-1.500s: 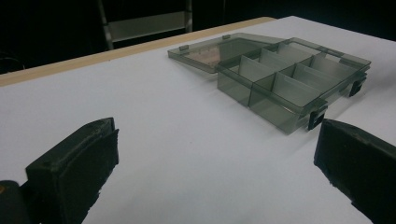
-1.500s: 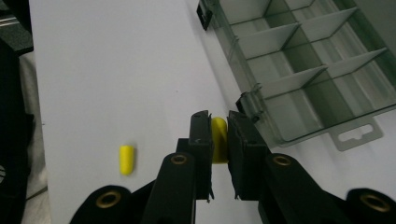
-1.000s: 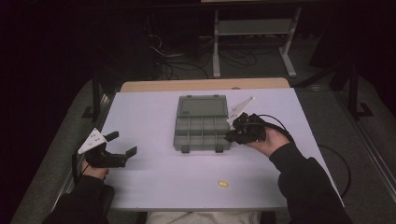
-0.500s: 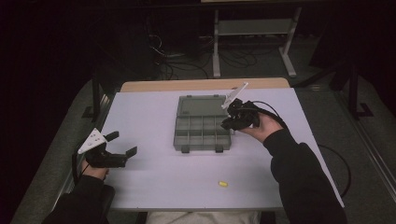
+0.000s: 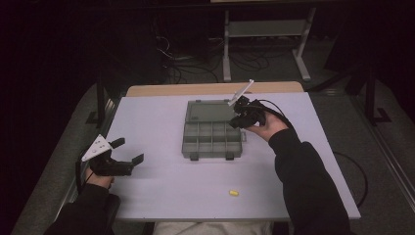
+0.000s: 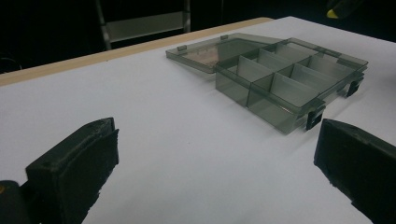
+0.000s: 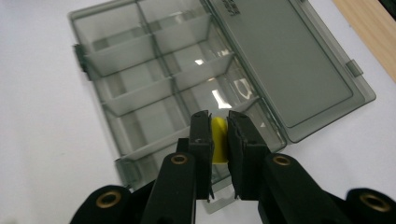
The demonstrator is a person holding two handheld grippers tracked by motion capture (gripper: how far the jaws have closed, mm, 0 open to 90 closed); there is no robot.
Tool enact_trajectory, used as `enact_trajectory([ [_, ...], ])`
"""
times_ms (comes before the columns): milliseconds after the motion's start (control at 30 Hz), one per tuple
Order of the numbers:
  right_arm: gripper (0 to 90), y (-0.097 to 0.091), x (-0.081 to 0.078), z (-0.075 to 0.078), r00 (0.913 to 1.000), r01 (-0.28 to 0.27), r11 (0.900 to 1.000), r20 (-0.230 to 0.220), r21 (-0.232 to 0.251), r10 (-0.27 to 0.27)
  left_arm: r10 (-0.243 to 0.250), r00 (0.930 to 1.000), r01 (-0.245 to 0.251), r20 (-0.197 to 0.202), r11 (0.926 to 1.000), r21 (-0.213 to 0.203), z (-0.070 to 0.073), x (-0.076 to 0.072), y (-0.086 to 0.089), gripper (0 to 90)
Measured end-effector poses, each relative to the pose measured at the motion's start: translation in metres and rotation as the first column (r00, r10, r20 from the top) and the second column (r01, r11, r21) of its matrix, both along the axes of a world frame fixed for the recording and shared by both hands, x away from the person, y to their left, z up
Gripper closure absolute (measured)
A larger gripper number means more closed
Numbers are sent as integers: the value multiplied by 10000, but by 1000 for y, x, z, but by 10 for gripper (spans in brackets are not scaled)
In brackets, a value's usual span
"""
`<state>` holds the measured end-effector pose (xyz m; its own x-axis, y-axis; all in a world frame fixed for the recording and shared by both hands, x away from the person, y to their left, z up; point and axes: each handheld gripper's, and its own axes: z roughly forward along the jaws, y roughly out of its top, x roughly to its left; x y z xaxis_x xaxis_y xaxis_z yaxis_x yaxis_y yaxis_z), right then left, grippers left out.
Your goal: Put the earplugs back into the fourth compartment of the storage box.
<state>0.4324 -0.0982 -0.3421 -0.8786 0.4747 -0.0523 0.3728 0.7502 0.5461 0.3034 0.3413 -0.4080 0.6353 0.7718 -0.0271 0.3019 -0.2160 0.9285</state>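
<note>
Yellow piece [image 7: 218, 140], gripper [image 5: 243, 116] now above box [image 5: 213, 131].

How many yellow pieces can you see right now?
2. One yellow piece is clamped in the right gripper above the open organizer box; another lies loose on the table near the front edge. The box compartments look empty.

The white table [image 5: 161, 122] is seen from above and behind the person in the high view. The open compartment box [image 6: 285, 77] is viewed low and level across the tabletop from the left gripper view, steeply and closely from the right gripper view; it is shared by all three.
</note>
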Motion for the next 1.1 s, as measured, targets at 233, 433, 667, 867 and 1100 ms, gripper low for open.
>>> enact_trajectory([
  [233,788,3,13,-14,9995,262,9997,-188,-6,-262,-24,10000,24,-13,10000,-2,0,0,0,0],
  [433,788,6,26,-32,9978,364,9992,-553,-161,-373,-47,10000,47,-26,10000,18,0,0,0,0],
  [667,787,7,33,-46,9956,488,9983,-784,-324,-512,-51,10000,51,-46,10000,65,0,0,0,0],
  [867,781,5,36,-52,9934,591,9980,-971,-208,-608,-55,10000,55,-41,10000,47,0,0,0,0],
  [1100,665,0,30,-43,9937,723,9973,-863,133,-709,-54,10000,54,-52,10000,43,0,0,0,0],
])
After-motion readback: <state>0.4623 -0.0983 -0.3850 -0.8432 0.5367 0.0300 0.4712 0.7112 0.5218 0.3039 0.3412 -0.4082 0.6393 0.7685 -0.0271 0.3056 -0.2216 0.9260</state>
